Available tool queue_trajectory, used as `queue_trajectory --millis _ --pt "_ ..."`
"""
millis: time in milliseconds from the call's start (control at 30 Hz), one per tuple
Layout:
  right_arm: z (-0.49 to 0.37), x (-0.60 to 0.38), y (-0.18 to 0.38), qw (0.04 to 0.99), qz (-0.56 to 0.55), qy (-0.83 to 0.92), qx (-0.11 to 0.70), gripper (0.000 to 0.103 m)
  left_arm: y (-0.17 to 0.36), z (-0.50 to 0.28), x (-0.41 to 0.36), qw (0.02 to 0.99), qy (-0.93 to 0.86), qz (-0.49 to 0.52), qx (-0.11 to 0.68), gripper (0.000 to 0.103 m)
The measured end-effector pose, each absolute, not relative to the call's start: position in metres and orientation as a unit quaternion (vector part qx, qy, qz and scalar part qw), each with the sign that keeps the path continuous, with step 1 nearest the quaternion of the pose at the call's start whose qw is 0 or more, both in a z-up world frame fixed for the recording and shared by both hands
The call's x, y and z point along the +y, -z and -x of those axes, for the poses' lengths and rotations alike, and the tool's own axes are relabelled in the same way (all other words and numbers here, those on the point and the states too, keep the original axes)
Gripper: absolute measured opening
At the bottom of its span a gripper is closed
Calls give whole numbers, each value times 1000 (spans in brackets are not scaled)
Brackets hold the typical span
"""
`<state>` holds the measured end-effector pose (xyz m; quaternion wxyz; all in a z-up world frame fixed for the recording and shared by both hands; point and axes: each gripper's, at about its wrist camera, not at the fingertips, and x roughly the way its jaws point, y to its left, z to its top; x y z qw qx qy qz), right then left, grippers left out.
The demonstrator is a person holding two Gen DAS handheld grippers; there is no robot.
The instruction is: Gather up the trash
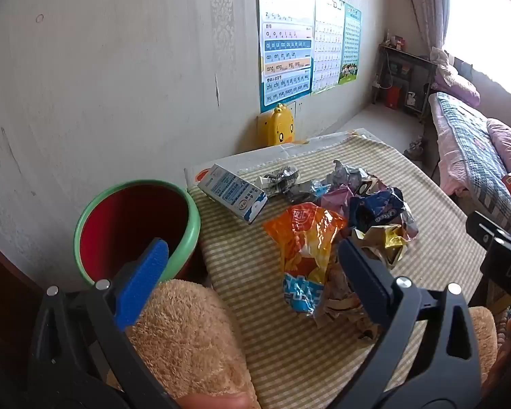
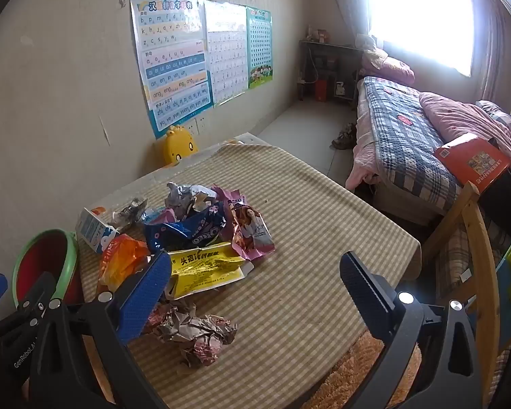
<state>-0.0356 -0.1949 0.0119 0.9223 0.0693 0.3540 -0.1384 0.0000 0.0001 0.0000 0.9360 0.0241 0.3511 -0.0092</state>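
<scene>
Left tongs (image 1: pixel 252 266) spread wide, nothing held, hovering at near edge of bench (image 1: pixel 436 259). Right tongs (image 2: pixel 255 284) likewise spread and empty, over bare striped cloth right of the pile.

Key relation: orange snack bag (image 1: pixel 305 235) just ahead of left tongs, between the two fingers' line of reach, closer to the right-hand finger. Long axis roughly away from the tongs, tilted slightly left; blue printed end nearest. Left tongs clearly nearer to it; from right wrist view same bag (image 2: pixel 122 259) half hidden behind left finger pad (image 2: pixel 143 298), well off to the left.

Red bin with green rim (image 1: pixel 138 228) left of the bench, beside left tongs, touching bench edge or nearly, cannot tell. Looks empty inside.

Rest of trash heaped mid-bench: milk carton (image 1: pixel 233 192) lying flat at far left, blue Oreo wrapper (image 2: pixel 190 228), yellow flattened box (image 2: pixel 206 267), pink wrapper (image 2: pixel 253 230), crumpled paper ball (image 2: pixel 196 335) nearest right tongs, just left of them. Bag crinkly, light, partly puffed; probably crushes on pinch.

Likely step: first pick, nothing binned yet by appearance.
</scene>
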Motion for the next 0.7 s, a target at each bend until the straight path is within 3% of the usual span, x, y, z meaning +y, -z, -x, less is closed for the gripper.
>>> queue_trajectory --millis 700 --pt "36 -195 -10 922 -68 137 355 95 3 -2 0 934 15 -13 357 98"
